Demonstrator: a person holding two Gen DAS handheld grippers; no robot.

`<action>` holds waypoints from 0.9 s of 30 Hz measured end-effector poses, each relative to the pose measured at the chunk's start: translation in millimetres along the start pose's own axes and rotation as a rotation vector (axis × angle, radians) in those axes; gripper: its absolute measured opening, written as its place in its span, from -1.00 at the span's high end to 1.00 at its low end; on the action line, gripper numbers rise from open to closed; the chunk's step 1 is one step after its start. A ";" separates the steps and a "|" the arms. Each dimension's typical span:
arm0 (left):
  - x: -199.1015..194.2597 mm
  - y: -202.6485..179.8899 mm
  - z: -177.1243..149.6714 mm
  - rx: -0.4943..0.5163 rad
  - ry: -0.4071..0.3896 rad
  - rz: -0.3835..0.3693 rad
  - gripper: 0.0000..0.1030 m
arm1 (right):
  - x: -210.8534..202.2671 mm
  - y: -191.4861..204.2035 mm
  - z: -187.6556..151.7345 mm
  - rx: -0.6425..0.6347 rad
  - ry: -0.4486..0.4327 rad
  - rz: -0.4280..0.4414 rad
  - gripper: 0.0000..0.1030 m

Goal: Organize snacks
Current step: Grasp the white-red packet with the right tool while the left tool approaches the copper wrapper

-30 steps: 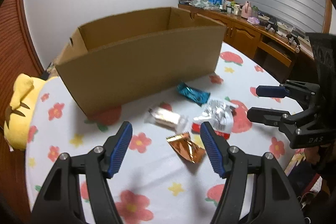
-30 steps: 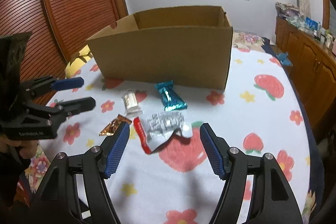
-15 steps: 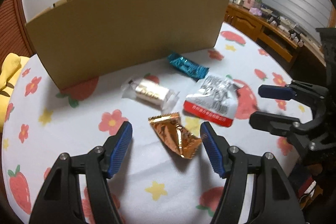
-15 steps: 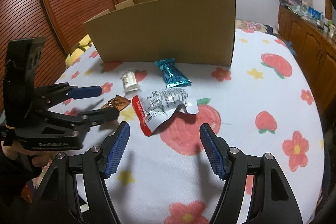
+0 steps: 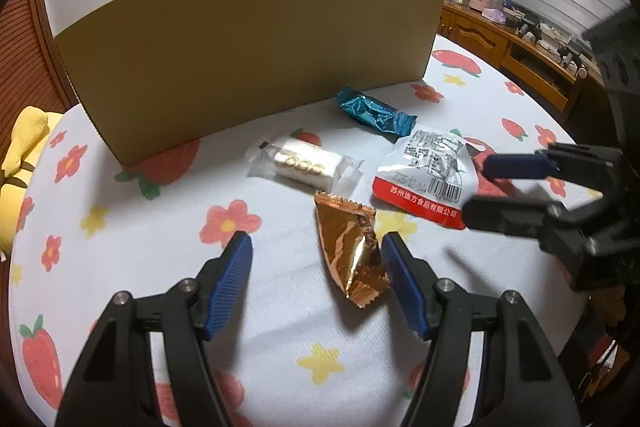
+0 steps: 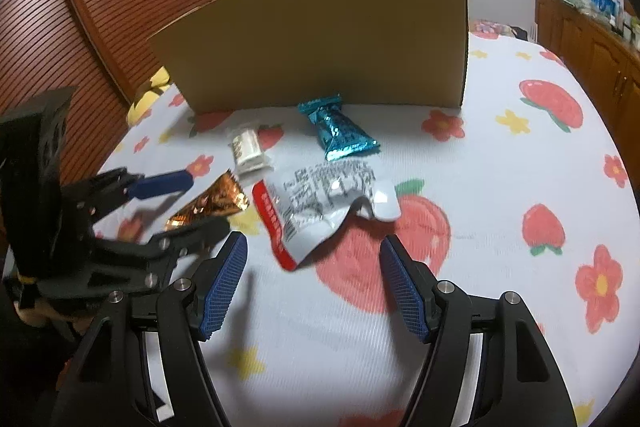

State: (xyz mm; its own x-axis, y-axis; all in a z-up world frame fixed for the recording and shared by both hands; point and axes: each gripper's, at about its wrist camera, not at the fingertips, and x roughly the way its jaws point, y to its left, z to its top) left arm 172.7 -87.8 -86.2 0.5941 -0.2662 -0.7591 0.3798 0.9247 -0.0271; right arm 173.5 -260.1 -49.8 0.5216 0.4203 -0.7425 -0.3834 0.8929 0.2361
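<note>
Several snacks lie on the flowered tablecloth in front of a tall cardboard box [image 5: 248, 47] [image 6: 320, 39]. A copper foil packet [image 5: 350, 247] [image 6: 212, 205] lies between the fingers of my open left gripper [image 5: 316, 255] [image 6: 206, 203], close to the right finger, and the pads do not press it. A white and red pouch [image 5: 428, 175] [image 6: 320, 203] sits just beyond the tips of my open right gripper [image 6: 314, 253] [image 5: 500, 189]. Nearer the box lie a white wrapped cake [image 5: 306, 165] [image 6: 248, 149] and a teal packet [image 5: 374, 111] [image 6: 338, 129]. The box's inside is hidden.
A yellow plush toy [image 5: 24, 147] [image 6: 150, 93] sits at the table's left edge beside the box. A wooden sideboard [image 5: 512, 43] [image 6: 592, 39] crowded with small items runs along the right wall. A slatted wooden door [image 6: 80, 7] stands behind on the left.
Both grippers have sunk toward the table and closed in on the snacks. The left one now straddles the copper packet. The box's near wall now hides its inside.
</note>
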 end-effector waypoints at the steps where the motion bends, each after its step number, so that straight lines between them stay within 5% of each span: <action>1: -0.4 0.6 0.4 -0.002 -0.002 -0.002 -0.31 | 1.2 -0.7 2.1 0.000 -0.003 -0.004 -0.38; 21: -7.9 14.3 -4.6 -0.064 -0.032 -0.011 -0.17 | 36.8 12.8 32.3 -0.056 0.000 -0.092 -0.36; 27: -11.8 15.6 -6.6 -0.064 -0.038 -0.022 -0.07 | 40.1 15.6 33.4 -0.067 -0.008 -0.100 -0.09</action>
State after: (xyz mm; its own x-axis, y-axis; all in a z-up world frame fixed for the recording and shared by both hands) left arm 166.9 -68.5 -82.0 0.6127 -0.2958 -0.7329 0.3476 0.9337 -0.0862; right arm 213.9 -223.9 -55.0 0.5653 0.3312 -0.7555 -0.3788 0.9178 0.1189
